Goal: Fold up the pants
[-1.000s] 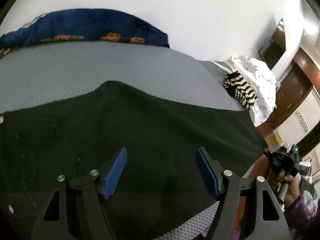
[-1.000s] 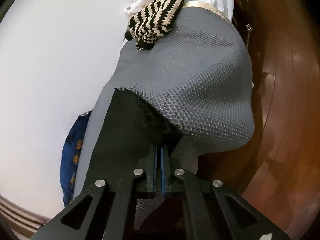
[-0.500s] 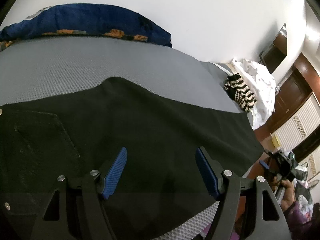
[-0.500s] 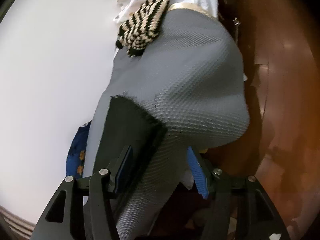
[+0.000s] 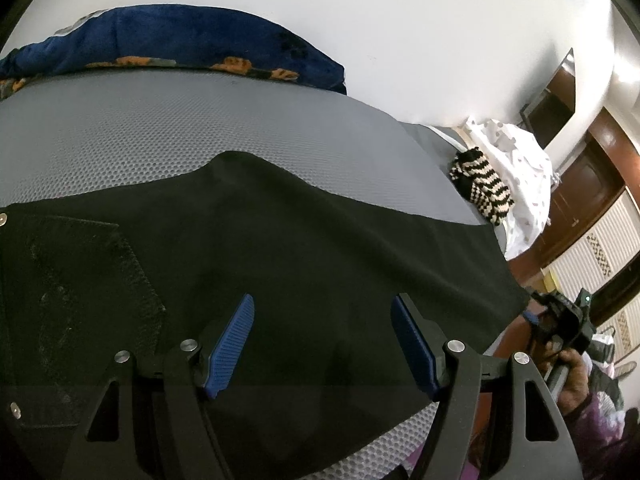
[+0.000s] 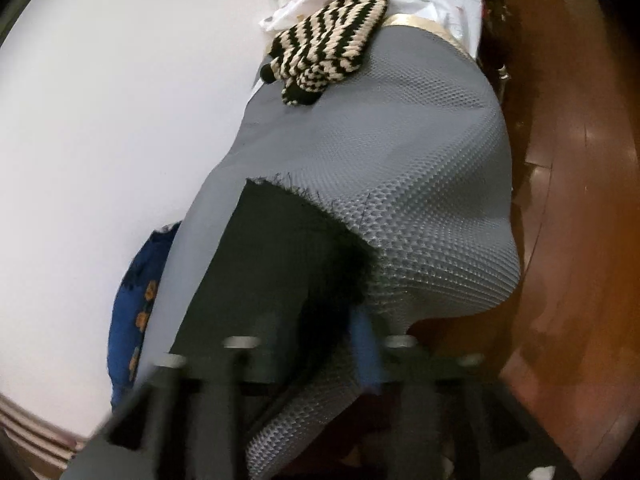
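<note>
Black pants (image 5: 280, 248) lie spread flat across a grey mesh mattress (image 5: 200, 128), a back pocket (image 5: 80, 280) showing at the left. My left gripper (image 5: 323, 300) hovers open just over the seat area, with nothing pinched between its blue pads. In the right wrist view one pant leg (image 6: 260, 272) ends in a frayed hem (image 6: 320, 216) near the mattress edge. My right gripper (image 6: 316, 344) is motion-blurred; its jaws are opening, and the hem lies loose on the mattress between them. The left wrist view shows that right gripper (image 5: 536, 314) at the leg's end, held in a hand.
A black-and-cream striped knit (image 6: 328, 40) and a white dotted cloth (image 5: 516, 172) sit at the mattress's far end. A blue blanket with orange prints (image 5: 180, 48) lies along the white wall. Wooden floor (image 6: 568, 200) drops away beside the mattress.
My right gripper went from shut on the frayed hem to open, and the hem now lies on the mattress. My left gripper stayed open over the pants.
</note>
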Demonstrator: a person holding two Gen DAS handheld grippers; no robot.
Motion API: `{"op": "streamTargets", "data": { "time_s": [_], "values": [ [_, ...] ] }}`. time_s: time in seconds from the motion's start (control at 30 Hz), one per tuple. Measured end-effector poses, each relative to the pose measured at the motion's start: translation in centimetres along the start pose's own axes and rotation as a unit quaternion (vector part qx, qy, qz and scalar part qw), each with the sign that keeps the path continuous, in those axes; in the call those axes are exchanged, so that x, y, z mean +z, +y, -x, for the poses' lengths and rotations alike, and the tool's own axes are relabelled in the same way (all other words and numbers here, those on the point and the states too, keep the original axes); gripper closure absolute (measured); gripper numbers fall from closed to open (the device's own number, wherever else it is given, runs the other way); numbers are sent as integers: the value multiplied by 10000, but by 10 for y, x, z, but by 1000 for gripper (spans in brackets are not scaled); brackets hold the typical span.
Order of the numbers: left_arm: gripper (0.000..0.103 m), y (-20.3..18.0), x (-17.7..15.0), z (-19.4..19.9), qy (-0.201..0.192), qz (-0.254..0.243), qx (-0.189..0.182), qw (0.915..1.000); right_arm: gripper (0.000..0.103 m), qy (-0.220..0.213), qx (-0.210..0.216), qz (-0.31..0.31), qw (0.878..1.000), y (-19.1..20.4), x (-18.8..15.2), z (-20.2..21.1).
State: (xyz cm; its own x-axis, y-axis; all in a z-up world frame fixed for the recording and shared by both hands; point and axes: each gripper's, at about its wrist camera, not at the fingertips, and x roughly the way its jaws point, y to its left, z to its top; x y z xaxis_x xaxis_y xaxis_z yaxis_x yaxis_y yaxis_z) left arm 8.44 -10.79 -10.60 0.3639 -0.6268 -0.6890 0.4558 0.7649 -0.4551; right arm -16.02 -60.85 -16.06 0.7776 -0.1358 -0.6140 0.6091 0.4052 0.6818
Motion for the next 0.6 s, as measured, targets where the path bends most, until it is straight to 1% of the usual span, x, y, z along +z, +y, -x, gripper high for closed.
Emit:
{"op": "streamTargets", "data": {
  "time_s": [0.03, 0.07, 0.1, 0.13, 0.17, 0.23, 0.27, 0.3, 0.33, 0.37, 0.5, 0.53, 0.57, 0.6],
  "values": [
    [32, 0, 0, 0, -9, -4, -1, 10000, 33, -56, -126, -47, 9999, -2, 0, 2],
    [32, 0, 0, 1, -20, -7, 0, 10000, 34, -108, -83, -109, 9998, -4, 2, 2],
    [32, 0, 1, 1, -22, -7, 1, 10000, 36, -65, -35, -127, 9999, -5, 3, -1],
    [32, 0, 1, 0, -12, -3, 1, 10000, 46, 7, -3, -138, 9999, -6, 3, -4],
    [32, 0, 0, 1, -8, 1, -1, 10000, 48, 65, 107, -154, 9998, -6, 4, -8],
    [32, 0, 0, 1, 0, 16, -10, 10000, 48, 73, 108, -215, 9997, -8, 6, -11],
    [32, 1, 0, 1, 1, 18, -9, 10000, 49, 75, 129, -261, 9995, -8, 6, -11],
    [32, 0, 0, 2, -4, 18, -8, 10000, 53, 70, 154, -320, 9993, -10, 6, -10],
    [32, 0, 0, 1, -6, 16, -8, 10000, 68, 78, 107, -353, 9993, -12, 6, -9],
    [32, 1, 0, 2, -13, 17, -16, 10000, 77, 104, -75, -410, 9991, -15, 6, -8],
    [32, 2, 1, 3, -21, 32, -20, 10000, 81, 166, 3, -504, 9986, -20, 8, -7],
    [32, 3, 0, 3, -1, 44, -9, 10000, 86, 128, -9, -491, 9987, -18, 8, -4],
    [32, 4, 0, 3, -5, 56, -4, 10000, 95, 61, 8, -445, 9990, -15, 8, 2],
    [32, 6, 0, 5, -28, 72, -12, 10000, 95, 5, 68, -356, 9993, -9, 9, 7]
  ]
}}
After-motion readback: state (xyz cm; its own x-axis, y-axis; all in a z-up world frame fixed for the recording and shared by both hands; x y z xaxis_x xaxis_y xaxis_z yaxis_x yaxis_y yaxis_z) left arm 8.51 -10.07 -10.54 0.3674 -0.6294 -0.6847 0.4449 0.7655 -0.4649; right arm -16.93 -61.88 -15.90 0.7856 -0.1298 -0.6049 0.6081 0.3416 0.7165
